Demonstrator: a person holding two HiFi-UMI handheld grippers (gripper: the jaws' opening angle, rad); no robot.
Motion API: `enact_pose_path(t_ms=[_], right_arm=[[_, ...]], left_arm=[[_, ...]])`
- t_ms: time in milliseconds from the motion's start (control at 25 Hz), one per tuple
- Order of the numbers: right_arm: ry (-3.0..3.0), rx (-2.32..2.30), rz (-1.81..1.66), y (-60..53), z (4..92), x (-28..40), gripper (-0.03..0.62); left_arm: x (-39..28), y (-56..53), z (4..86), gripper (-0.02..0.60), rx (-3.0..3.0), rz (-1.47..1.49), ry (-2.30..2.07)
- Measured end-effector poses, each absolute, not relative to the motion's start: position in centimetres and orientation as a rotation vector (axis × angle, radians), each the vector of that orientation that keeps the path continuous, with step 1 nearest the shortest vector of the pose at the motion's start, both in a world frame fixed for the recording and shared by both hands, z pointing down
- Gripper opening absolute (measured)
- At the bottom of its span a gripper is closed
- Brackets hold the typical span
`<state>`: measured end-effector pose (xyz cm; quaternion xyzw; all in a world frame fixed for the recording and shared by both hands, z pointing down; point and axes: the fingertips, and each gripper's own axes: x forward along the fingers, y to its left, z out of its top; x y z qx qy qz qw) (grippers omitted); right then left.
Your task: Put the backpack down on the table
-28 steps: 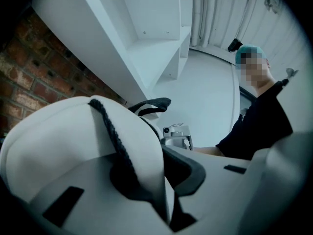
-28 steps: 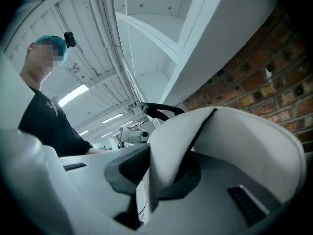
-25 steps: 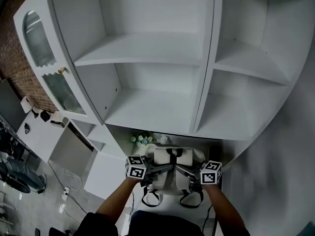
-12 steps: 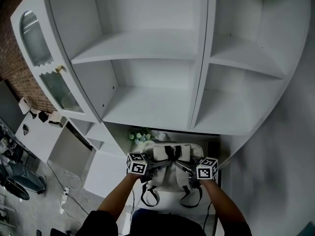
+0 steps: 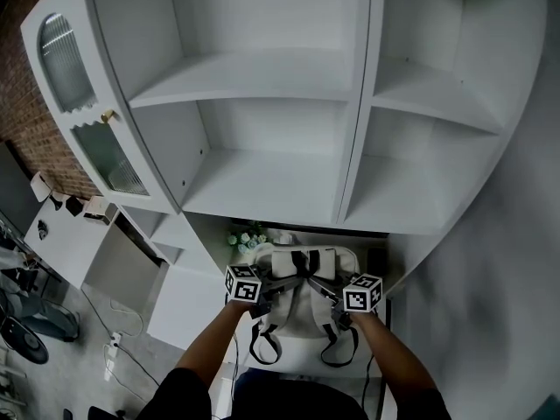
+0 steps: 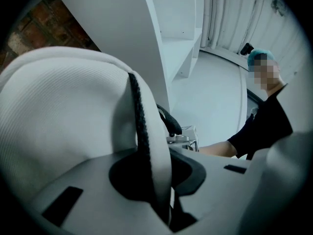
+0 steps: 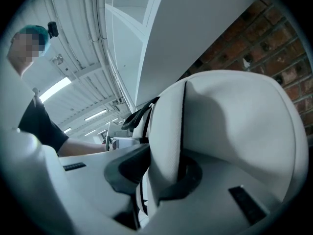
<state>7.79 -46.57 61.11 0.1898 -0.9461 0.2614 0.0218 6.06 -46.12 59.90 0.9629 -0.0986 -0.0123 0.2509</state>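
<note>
2 backpack (image 5: pixel 302 320) straps (image 6: pixel 155 146) sit pinched: 1 in the left claw (image 5: pixel 278 292), 1 in the right claw (image 5: pixel 326 295), now opening.

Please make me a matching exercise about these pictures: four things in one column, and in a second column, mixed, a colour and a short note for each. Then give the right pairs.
Things:
1. backpack
2. flowers
3. knob
4. brick wall

Descriptions:
a. gold, small and round
b. white and black
c. reddish, far left
d. greenish, next to the backpack

Pairs: 1-b, 2-d, 3-a, 4-c
</note>
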Motion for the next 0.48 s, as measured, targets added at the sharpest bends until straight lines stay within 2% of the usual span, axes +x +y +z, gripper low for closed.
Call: enact_pose_path(t_ms=[240, 480], right_arm=[[-2.924, 0.602, 0.833, -47.0, 61.1, 8.2, 0.076], [-2.896, 0.711, 0.848, -47.2, 61.5, 9.5, 0.131]], left_arm=[[5.5, -46.6, 60.4, 0.069, 2.572, -0.065, -0.308], [4.0, -47.1, 60.9, 0.105, 2.505, -0.112, -0.420]])
